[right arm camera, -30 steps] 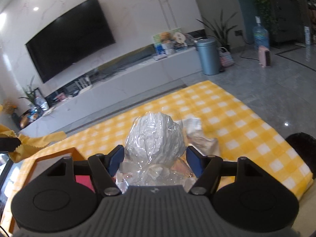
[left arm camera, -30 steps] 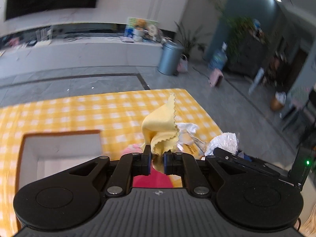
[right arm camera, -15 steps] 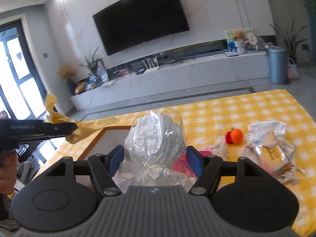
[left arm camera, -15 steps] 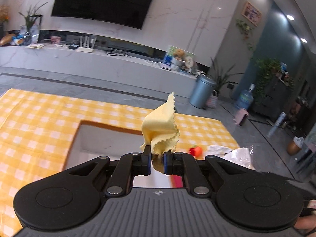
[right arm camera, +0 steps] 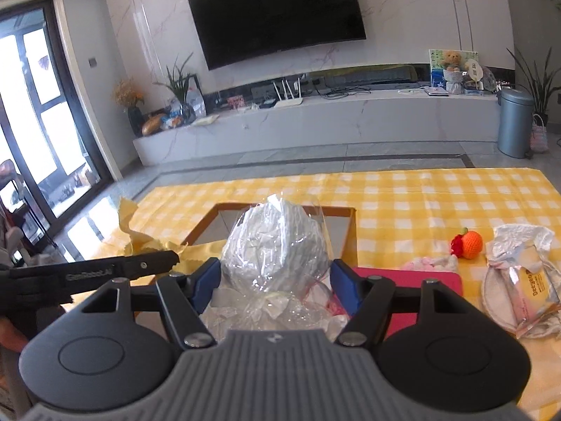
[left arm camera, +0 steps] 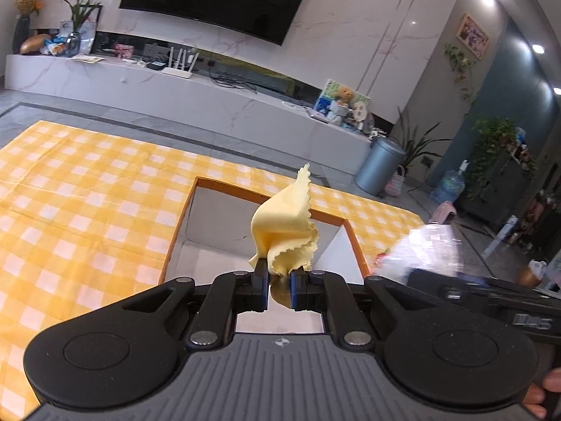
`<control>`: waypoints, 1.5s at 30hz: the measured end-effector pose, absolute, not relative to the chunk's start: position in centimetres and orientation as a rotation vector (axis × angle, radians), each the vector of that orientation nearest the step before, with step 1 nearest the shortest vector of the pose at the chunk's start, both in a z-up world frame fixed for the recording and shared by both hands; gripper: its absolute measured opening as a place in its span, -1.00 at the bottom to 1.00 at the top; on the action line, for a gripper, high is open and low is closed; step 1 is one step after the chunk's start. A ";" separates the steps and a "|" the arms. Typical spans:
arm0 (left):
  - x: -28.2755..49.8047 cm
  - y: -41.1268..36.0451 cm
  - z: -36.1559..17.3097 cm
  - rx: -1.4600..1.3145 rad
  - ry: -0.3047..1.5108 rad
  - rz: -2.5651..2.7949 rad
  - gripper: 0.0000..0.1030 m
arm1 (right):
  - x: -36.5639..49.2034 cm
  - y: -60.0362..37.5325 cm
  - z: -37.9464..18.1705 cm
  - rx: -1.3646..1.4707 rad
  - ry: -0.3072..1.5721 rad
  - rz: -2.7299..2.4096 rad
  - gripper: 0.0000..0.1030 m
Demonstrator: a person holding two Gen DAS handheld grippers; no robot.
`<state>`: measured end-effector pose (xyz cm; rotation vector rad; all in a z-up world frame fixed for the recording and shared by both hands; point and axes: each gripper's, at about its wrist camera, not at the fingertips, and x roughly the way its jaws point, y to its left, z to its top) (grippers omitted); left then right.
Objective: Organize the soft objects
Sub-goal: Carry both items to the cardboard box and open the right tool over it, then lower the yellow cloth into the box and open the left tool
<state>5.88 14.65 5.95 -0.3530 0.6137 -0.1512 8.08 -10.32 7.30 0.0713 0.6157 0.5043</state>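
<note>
My left gripper (left arm camera: 279, 282) is shut on a crumpled yellow cloth (left arm camera: 284, 231) with a zigzag edge, held above the near end of an orange-rimmed box (left arm camera: 262, 193) with a white inside. In the right wrist view, the right gripper (right arm camera: 277, 280) is shut on a white bundle wrapped in clear plastic (right arm camera: 277, 245), its blue pads (right arm camera: 207, 280) against both sides. Behind the bundle lies the box (right arm camera: 336, 210). The left gripper (right arm camera: 164, 261) with the yellow cloth (right arm camera: 140, 236) reaches in from the left. The bundle (left arm camera: 427, 249) shows blurred at the right of the left wrist view.
On the yellow checked tablecloth (right arm camera: 438, 196), right of the box, lie a flat pink-red item (right arm camera: 420, 277), a pale pink fluffy piece (right arm camera: 431, 263), an orange crocheted fruit (right arm camera: 470, 244) and a crinkled silver packet (right arm camera: 522, 273). A hand (left arm camera: 547, 391) shows at the lower right edge.
Both grippers have swung left across the table with their loads. The box now sits straight ahead of each one. The cloth and the bundle stay gripped as before.
</note>
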 end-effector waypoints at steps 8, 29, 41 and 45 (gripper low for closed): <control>5.1 16.6 5.4 -0.380 0.585 -0.125 -0.76 | 11.7 -4.9 4.6 -0.043 0.694 0.473 0.32; 4.7 22.5 4.4 -0.581 0.459 -0.017 -0.76 | 20.3 6.3 -3.3 -0.011 0.956 0.419 0.32; 4.9 21.5 4.7 -0.541 0.485 -0.025 -0.76 | 19.9 5.3 -3.0 -0.028 1.070 0.460 0.85; 4.7 20.5 5.2 -0.519 0.481 -0.074 -0.76 | 17.8 3.8 0.2 -0.056 0.997 0.485 0.85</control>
